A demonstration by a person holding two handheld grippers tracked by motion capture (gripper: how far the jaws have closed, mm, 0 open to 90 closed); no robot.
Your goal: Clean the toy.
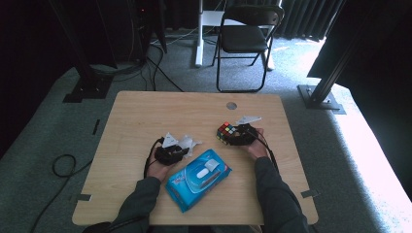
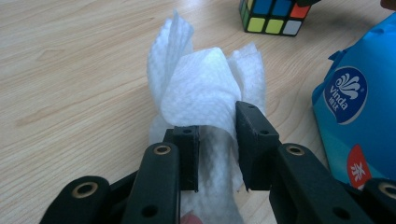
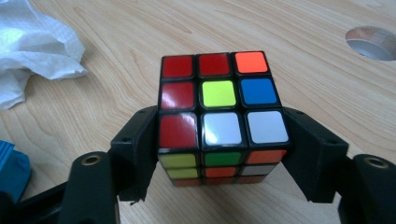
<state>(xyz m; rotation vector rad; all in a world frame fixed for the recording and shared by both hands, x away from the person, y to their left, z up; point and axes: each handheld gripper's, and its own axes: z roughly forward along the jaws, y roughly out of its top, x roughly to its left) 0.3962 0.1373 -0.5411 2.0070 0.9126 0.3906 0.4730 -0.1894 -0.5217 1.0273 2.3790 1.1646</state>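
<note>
the right gripper point(image 3: 219, 154) has its two black jaws around the lower half of a puzzle cube point(image 3: 219, 100), one jaw against each side face, so it grips the cube; the cube stands on the wooden table point(image 3: 116, 42) with its top face, mostly red with one yellow, one blue, one orange and two white tiles, turned to the camera; in the high view that gripper point(image 1: 241, 136) sits right of centre with the cube point(image 1: 225, 132) at its left tip; beyond the cube in the right gripper view a round hole point(image 3: 372, 43) is cut in the tabletop.

the left gripper point(image 2: 215, 144) pinches a crumpled white wipe point(image 2: 201, 88) between its jaws, the sheet bunched up and rising above them; in the high view this gripper point(image 1: 180, 149) lies left of centre with the wipe point(image 1: 187, 142) at its tip.

between the two hands, nearer the person, lies a blue pack of wipes point(image 1: 198, 178) flat on the table; its white flap point(image 1: 211, 165) lies on the top face; whether it is sealed i cannot tell; the pack is just beside the left gripper and apart from the cube.
</note>
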